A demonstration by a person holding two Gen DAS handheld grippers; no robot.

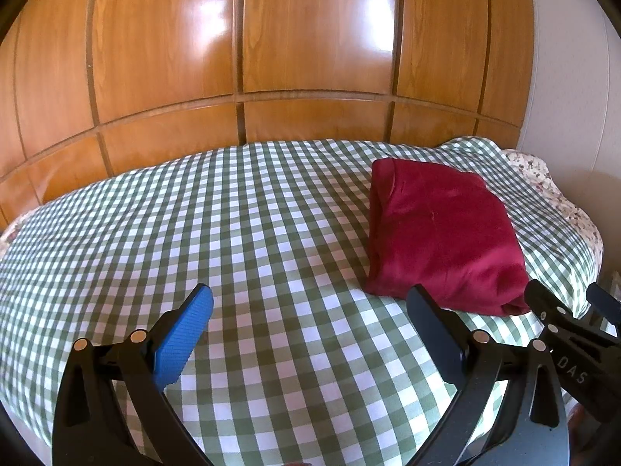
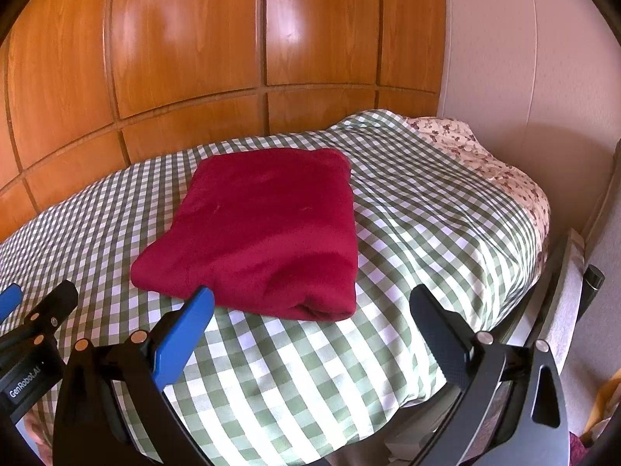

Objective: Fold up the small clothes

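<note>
Daylight was bright and warm. Glare patches shone on the glossy wooden panels far ahead of the claws. Sunlit bands crossed the checked cover beyond the right claw. Fisheye bending darkened every corner; focus stayed sharp.

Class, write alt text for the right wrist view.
A folded dark red garment lies on a green-checked bedspread. The open right claw hovers before it, holding nothing, with wooden wardrobe doors behind.

Checked bed, folded red garment on it
</note>
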